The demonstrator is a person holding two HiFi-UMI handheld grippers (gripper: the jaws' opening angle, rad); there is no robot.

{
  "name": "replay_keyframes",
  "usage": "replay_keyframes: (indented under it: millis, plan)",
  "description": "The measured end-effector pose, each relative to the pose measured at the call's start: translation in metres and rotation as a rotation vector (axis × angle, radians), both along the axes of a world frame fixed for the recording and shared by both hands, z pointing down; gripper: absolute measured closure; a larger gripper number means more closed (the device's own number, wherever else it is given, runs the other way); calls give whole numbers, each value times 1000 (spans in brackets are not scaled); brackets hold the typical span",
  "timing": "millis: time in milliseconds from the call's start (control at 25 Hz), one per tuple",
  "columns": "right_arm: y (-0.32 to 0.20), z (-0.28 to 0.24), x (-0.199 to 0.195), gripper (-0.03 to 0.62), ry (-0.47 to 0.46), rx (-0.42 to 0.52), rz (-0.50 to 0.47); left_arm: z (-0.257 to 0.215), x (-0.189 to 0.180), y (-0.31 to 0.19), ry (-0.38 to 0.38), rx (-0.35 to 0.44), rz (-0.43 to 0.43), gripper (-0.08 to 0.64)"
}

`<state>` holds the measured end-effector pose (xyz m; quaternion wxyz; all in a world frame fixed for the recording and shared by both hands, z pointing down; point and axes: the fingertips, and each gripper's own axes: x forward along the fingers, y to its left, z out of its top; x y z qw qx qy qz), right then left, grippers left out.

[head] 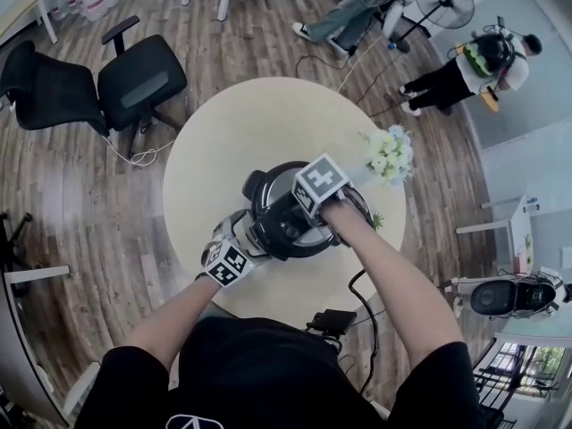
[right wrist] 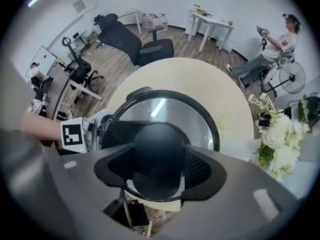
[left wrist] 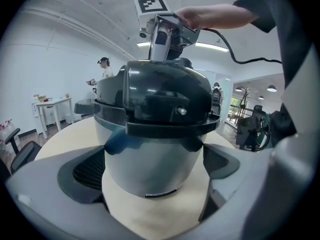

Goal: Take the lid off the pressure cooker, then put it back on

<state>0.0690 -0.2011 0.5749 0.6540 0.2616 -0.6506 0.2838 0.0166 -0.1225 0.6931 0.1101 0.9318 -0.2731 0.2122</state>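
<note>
The pressure cooker [head: 268, 239] stands on the round beige table [head: 268, 123], its black lid [left wrist: 155, 94] sitting on the silver body [left wrist: 150, 159]. My left gripper [left wrist: 155, 186] reaches in from the near side, its pads closed against the body's two sides. From straight above, my right gripper [right wrist: 157, 171] comes down on the lid [right wrist: 167, 109], both pads pressed on the round black knob [right wrist: 157, 156]. In the head view the right gripper [head: 302, 211] covers the lid's middle and the left gripper [head: 253, 237] sits at the cooker's near-left side.
A bunch of white flowers [head: 389, 155] stands on the table right of the cooker. A black device [head: 331, 320] with a cable lies at the near table edge. Two black office chairs [head: 138, 83] stand to the far left, and people [head: 465, 65] are in the far right background.
</note>
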Motion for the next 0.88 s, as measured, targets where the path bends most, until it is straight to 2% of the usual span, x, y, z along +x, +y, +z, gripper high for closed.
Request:
replay_keyframes:
  millis: [240,880]
  plan:
    - [0,3,-1,301,36,-27,1,1,-1,1,0,-1,-2,-29]
    - [3,1,-2,293,4,-20,-83,0,-1,1,6,4,0,-29]
